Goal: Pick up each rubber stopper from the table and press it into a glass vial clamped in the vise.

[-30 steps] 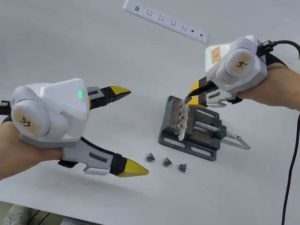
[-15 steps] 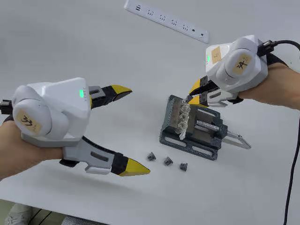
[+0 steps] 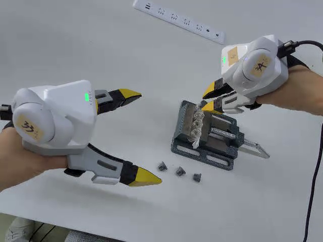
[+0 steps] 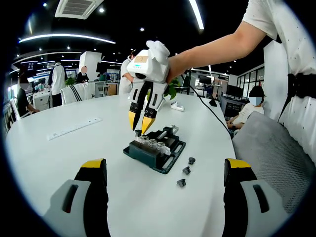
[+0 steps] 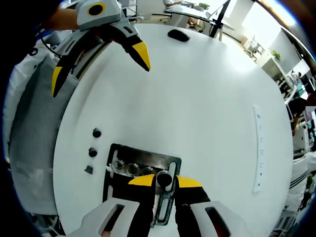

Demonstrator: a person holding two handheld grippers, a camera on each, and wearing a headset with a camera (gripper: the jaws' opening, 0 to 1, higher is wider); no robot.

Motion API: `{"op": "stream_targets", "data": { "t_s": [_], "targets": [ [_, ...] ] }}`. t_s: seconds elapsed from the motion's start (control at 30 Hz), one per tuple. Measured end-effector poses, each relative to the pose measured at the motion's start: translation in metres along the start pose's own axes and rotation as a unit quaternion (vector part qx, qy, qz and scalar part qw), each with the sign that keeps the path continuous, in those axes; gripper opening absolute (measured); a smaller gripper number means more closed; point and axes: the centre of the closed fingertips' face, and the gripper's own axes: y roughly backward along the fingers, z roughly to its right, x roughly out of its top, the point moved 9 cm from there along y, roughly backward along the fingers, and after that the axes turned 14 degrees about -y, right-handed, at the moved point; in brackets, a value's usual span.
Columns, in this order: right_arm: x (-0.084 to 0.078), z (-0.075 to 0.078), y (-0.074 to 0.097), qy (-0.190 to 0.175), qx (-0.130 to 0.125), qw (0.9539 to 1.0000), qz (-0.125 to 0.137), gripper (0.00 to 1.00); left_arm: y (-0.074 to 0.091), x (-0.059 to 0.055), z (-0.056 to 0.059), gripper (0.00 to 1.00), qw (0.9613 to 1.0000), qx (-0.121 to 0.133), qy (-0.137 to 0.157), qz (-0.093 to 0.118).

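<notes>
- The right claw (image 3: 207, 99) hangs at the upper right of the head view. Its yellow-tipped jaws are a narrow gap apart and grip nothing, just above the far end of the vise (image 3: 204, 155).
- In the right gripper view a dark rubber stopper (image 5: 164, 178) shows between the two tips at lower centre. It sits in the mouth of the end vial (image 4: 138, 136).
- That view does not show whether the tips touch the stopper. In the left gripper view the tips stand just above it.
- Three more vials (image 5: 133, 169) stand in a row to the left of the stoppered one in the right gripper view. Their mouths are open, and all are clamped upright in the vise.
- The vise is dark grey and sits on the white desk (image 3: 75, 45), right of centre in the head view. Its screw handle points toward the lower right.
- Three loose stoppers (image 3: 180, 171) lie in a short row on the desk just below the vise, apart from one another.
- The left claw (image 3: 137, 135) fills the left of the head view. Its jaws are spread wide and empty above the desk, well apart from the vise. Its lower tip is near the leftmost loose stopper.
- A white power strip (image 3: 179, 20) lies along the top of the head view.
- A black cable (image 3: 314, 176) runs down the right edge.
</notes>
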Motion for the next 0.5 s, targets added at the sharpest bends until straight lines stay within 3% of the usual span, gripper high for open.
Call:
{"op": "stream_targets", "data": {
  "t_s": [0.1, 0.3, 0.5],
  "targets": [
    [0.002, 0.0, 0.003, -0.005, 0.002, 1.0, 0.008, 0.13, 0.0, 0.0, 0.0, 0.98, 1.0, 0.001, 0.001, 0.0],
    [0.002, 0.001, 0.013, -0.019, 0.006, 0.9994, 0.029, 0.06, 0.001, 0.001, 0.0, 0.98, 1.0, 0.001, 0.001, 0.001],
    [-0.001, 0.002, 0.013, -0.021, 0.005, 0.9995, 0.024, 0.03, 0.0, 0.0, 0.001, 0.98, 1.0, 0.0, 0.001, 0.001]
  ]
}}
